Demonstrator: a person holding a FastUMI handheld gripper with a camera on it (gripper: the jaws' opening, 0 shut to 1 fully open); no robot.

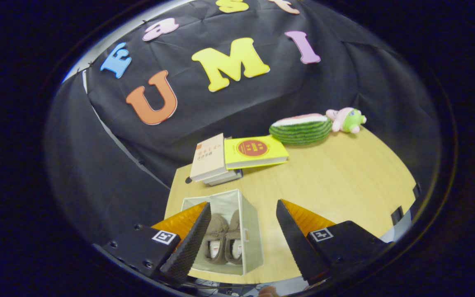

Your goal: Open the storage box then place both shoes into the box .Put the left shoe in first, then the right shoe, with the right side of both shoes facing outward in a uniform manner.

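An open pale fabric storage box (250, 231) stands on the wooden table (336, 185), between my fingers and nearer the left one. Two brown shoes (223, 241) lie side by side inside it, toes pointing away from me, their light insoles showing. My gripper (243, 208) hovers above the box, open wide, with nothing between its fingers. The left fingertip (198, 225) overlaps the box's left wall in the view; the right fingertip (289, 225) is over bare table just right of the box.
Beyond the box lie a stack of books (210, 161) and a yellow book (256, 152). Farther back sit a watermelon-slice plush (301, 128) and a pink and green plush toy (346, 119). Bare table stretches to the right.
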